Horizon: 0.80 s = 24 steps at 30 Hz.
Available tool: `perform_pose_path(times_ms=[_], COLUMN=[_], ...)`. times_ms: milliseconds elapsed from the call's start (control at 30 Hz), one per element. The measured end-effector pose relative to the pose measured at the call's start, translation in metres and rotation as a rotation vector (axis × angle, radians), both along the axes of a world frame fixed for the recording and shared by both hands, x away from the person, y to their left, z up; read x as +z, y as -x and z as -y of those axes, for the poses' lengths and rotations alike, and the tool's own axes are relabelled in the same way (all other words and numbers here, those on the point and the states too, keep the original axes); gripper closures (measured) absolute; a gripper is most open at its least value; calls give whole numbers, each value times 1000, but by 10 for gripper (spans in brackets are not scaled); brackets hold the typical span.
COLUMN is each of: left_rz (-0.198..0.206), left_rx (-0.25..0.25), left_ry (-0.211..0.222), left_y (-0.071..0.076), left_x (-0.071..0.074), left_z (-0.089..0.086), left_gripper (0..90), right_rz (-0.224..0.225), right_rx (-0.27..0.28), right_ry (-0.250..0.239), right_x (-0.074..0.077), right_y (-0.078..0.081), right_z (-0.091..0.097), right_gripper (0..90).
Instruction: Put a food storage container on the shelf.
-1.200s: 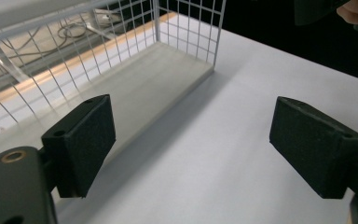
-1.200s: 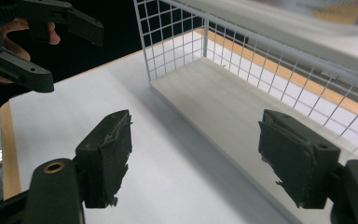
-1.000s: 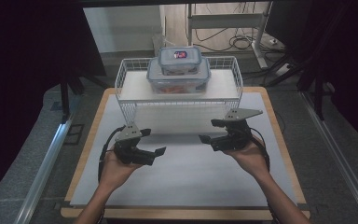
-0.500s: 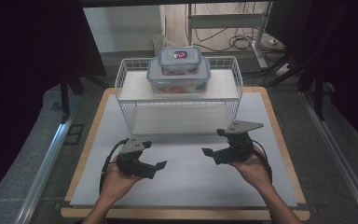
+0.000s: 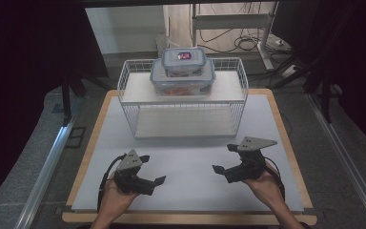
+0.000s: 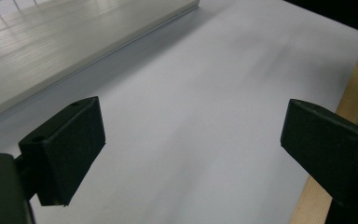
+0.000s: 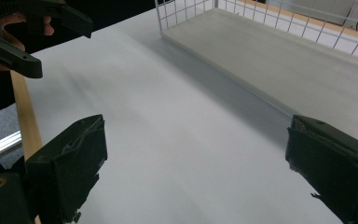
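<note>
Two clear lidded containers are stacked on the top shelf of a white wire rack (image 5: 127, 95), the small container (image 5: 183, 60) on the large container (image 5: 183, 80). My left gripper (image 5: 153, 168) is low over the white mat (image 5: 190, 157) at the front left. It is open, its jaws have just been opening, and nothing is between them (image 6: 191, 135). At the front right, my right gripper (image 5: 224, 158) is open too. Its jaws have also just been opening and are empty (image 7: 196, 158). The two grippers point toward each other, well short of the rack.
The rack's lower shelf (image 7: 279, 51) is bare and lies ahead of the right gripper. In the right gripper view the other hand's gripper (image 7: 51, 42) is at the top left. The table's wooden edge (image 6: 349, 102) borders the mat. Dark curtains and metal rails flank the table.
Both hands have drawn back from the rack toward the table's front edge and sunk lower. The jaws of both grippers stand a little wider.
</note>
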<state>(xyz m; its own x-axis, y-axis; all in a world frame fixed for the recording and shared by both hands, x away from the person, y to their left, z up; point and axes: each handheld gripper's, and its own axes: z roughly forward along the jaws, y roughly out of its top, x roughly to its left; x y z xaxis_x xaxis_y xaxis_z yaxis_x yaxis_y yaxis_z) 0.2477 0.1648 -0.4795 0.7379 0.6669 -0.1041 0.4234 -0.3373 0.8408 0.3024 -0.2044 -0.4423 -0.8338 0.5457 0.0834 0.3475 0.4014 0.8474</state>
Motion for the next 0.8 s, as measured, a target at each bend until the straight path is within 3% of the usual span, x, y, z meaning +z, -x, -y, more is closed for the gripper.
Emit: perform_pose_path(times_ms=[400, 500, 800], left_rz=[24, 37, 13], left_rx=[43, 55, 55], left_ry=[-56, -99, -123], left_y=[18, 22, 30], left_x=[-17, -22, -32], left_z=[-4, -4, -3], left_gripper=[54, 41, 33], right_rz=[5, 11, 1], right_rx=[-49, -60, -84], right_ry=[22, 35, 64], right_x=[-22, -26, -39], right_y=[17, 21, 30], right_z=[22, 27, 39], right_gripper=[48, 50, 49])
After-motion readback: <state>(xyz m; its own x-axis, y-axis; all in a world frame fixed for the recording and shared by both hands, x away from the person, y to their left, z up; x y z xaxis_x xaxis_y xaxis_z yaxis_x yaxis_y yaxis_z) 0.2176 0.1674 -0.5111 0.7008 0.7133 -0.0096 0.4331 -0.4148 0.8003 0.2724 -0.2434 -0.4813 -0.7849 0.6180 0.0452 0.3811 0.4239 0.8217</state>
